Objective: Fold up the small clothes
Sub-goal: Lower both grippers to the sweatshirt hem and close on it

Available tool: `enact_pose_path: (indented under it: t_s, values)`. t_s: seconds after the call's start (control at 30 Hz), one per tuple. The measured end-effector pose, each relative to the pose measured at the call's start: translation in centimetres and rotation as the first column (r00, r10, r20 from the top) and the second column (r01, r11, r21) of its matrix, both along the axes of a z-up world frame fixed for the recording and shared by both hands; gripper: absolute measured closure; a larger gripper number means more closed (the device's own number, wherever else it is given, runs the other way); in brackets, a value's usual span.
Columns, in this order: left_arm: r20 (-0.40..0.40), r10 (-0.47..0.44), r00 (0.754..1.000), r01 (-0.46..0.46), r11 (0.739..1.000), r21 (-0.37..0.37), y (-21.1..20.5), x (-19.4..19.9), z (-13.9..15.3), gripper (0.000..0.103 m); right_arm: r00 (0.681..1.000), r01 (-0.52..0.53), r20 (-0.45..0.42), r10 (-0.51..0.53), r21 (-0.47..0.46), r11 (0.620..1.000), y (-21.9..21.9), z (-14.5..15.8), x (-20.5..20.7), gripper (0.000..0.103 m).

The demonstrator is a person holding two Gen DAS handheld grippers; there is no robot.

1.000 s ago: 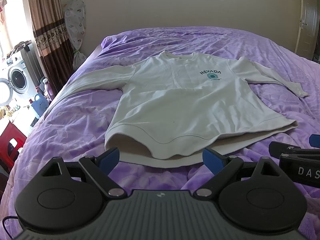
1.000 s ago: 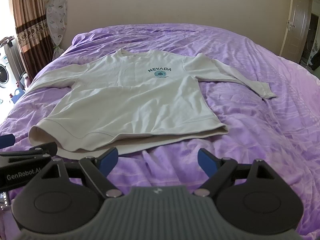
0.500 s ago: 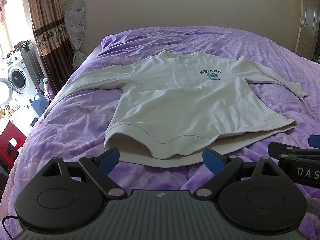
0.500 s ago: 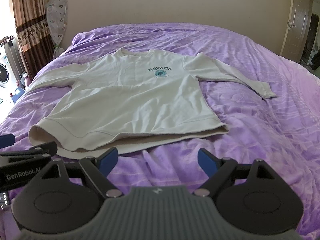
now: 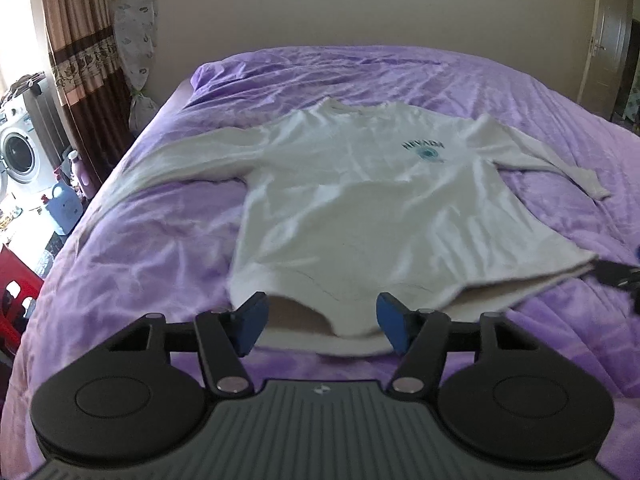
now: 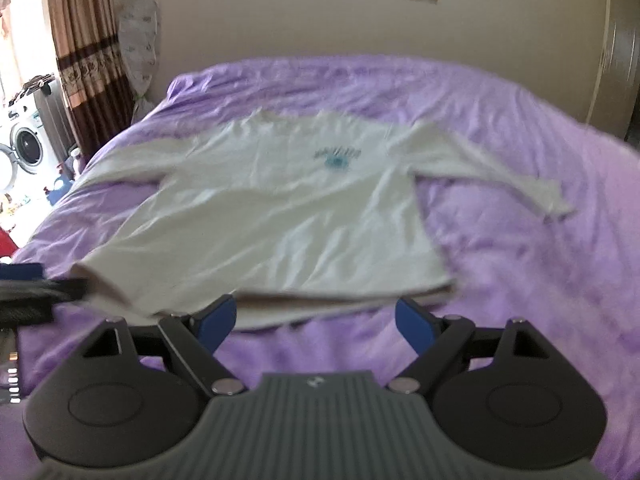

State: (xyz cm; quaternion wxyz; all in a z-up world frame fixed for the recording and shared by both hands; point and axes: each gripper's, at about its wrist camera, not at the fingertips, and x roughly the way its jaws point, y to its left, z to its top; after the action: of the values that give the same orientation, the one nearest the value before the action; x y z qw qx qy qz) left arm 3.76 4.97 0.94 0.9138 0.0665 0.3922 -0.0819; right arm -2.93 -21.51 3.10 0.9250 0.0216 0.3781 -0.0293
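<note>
The left gripper [image 5: 318,322] is sitting low over the near edge of the bed, its blue pads [image 5: 251,322] spread apart with nothing pinched; its jaws have just been closing partway, and the hem of the cream sweatshirt [image 5: 372,208] is lying in the gap, the pads not pressing it. A second ago this gripper was hanging back from the hem with purple cover between; now the pads are flanking the hem's sagging middle. The right gripper [image 6: 316,320] is spread wide as well, holding nothing, and its pads are now reaching the hem's right stretch where earlier they were short of it. Both views are blurring.

The sweatshirt is lying flat, front up, on the purple bedcover [image 5: 152,248], hem nearest, collar farthest, sleeves stretching out to both sides. The left sleeve is running towards the bed's left edge; the right cuff [image 6: 556,204] is ending well inside the bed, with open cover beyond it. Bare cover is also spreading beyond the collar up to the wall. Past the left edge a washing machine [image 5: 20,156] and curtain [image 5: 80,52] are standing
</note>
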Motion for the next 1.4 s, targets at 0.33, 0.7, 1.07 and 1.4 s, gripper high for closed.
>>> enact_pose_path:
  t_s: [0.33, 0.7, 1.07, 1.4]
  values:
    - [-0.174, 0.102, 0.980, -0.116, 0.990, -0.074, 7.3, 7.4, -3.9, 0.036, 0.986, 0.089, -0.147, -0.079, 0.065, 0.994, -10.2, -2.9, 4.9, 0.046]
    - [-0.133, -0.112, 0.985, 0.127, 0.986, 0.107, 6.9, 4.7, -5.6, 0.034, 0.961, 0.042, -0.274, -0.041, -0.003, 0.999, -12.4, -6.6, 7.9, 0.060]
    - [-0.101, -0.155, 0.983, 0.175, 0.956, 0.236, 4.5, 5.4, -8.0, 0.041, 0.950, -0.153, -0.299, 0.088, -0.198, 0.968, -10.5, -6.8, 7.3, 0.057]
    - [-0.009, -0.131, 0.991, 0.131, 0.976, 0.172, 4.9, 5.1, -5.4, 0.102, 0.964, -0.197, -0.222, 0.145, -0.232, 0.953, -9.8, -5.9, 8.4, 0.100]
